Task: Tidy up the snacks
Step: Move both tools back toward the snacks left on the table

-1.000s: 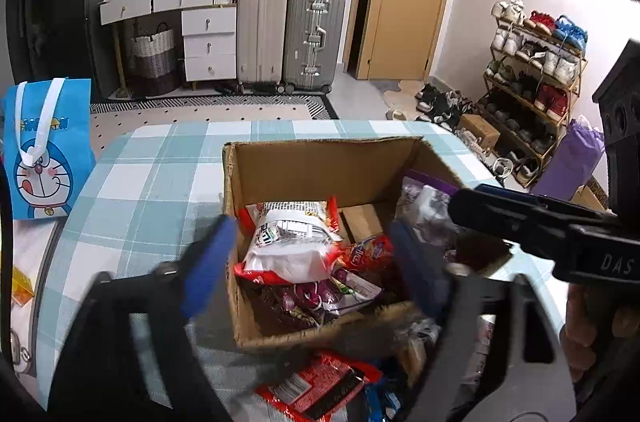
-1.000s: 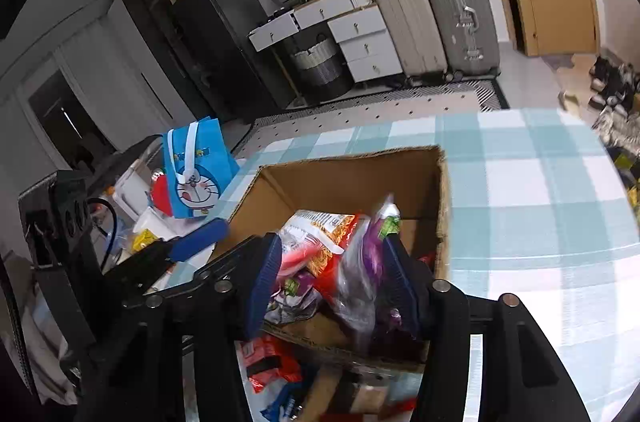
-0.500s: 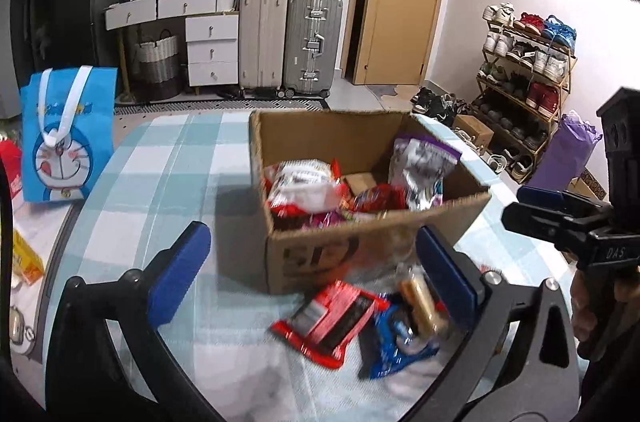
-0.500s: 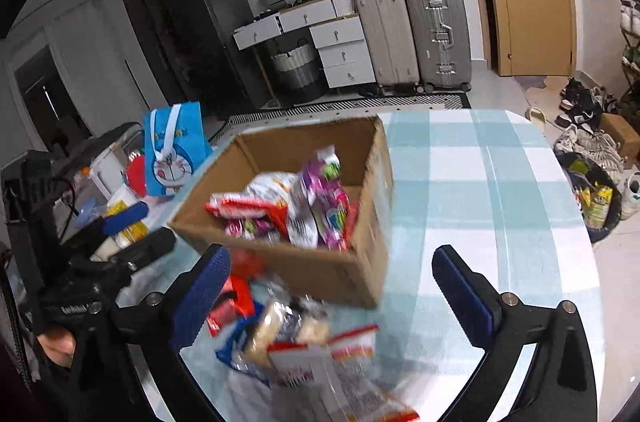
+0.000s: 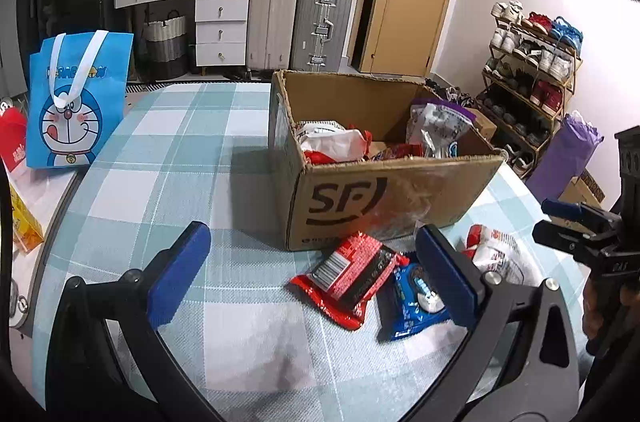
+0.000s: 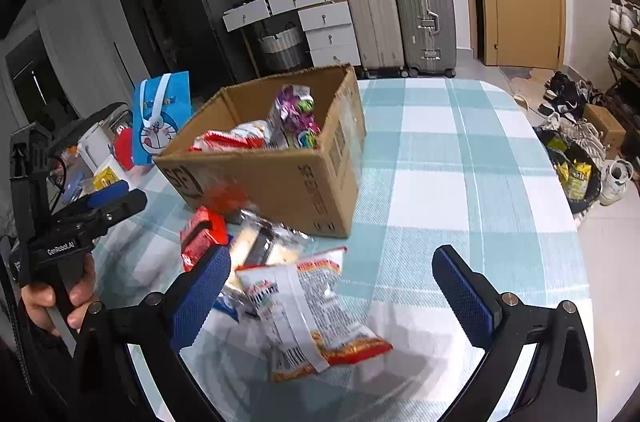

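Both grippers, left (image 5: 316, 282) and right (image 6: 332, 296), are hanging wide open and empty, risking pinching 2 overlapping snack packets (image 6: 308, 306) at once

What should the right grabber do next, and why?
Probably lower the right gripper onto the white-and-orange snack bag and close. Its jaws stand wide open and empty, with that bag lying flat on the table right between them, still outside the cardboard box, where other snacks already sit.
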### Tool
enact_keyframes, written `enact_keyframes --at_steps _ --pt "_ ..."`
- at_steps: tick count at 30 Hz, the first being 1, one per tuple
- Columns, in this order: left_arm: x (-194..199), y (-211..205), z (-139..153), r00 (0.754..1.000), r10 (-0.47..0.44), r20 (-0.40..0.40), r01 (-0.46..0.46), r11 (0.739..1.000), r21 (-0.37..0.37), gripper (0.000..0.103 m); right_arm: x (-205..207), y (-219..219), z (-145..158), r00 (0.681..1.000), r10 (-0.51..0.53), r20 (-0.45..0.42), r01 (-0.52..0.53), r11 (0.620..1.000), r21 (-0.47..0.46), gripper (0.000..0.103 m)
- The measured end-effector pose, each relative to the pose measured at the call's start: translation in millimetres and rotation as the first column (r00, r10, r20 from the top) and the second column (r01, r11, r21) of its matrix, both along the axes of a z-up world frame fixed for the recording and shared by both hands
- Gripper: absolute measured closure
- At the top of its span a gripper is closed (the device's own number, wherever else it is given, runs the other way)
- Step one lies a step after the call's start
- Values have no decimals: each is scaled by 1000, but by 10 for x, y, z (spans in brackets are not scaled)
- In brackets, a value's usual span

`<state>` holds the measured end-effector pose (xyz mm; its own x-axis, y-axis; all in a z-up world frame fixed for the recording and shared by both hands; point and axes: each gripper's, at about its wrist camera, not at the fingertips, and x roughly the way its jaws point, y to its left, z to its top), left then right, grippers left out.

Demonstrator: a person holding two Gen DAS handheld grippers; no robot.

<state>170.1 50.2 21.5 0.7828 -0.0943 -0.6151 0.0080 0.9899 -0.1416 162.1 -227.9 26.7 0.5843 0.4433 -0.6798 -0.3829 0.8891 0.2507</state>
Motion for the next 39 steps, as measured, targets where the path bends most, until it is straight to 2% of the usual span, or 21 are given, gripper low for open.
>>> enact_keyframes --at_steps 11,24,34,39 --pt "66 -93 -89 998 -30 -47 32 999 40 1 -51 35 -42 999 42 -19 -43 997 -57 1" --pt "148 -164 -325 996 -35 -87 40 997 64 1 -6 146 -307 991 86 -106 -98 989 -109 1" --pt "212 -191 -437 991 -55 -120 62 997 48 1 15 275 -532 981 102 -162 -130 977 -170 1" --pt "226 -188 -463 989 -68 -127 72 997 20 1 20 267 -531 983 100 -153 -127 976 -179 1"
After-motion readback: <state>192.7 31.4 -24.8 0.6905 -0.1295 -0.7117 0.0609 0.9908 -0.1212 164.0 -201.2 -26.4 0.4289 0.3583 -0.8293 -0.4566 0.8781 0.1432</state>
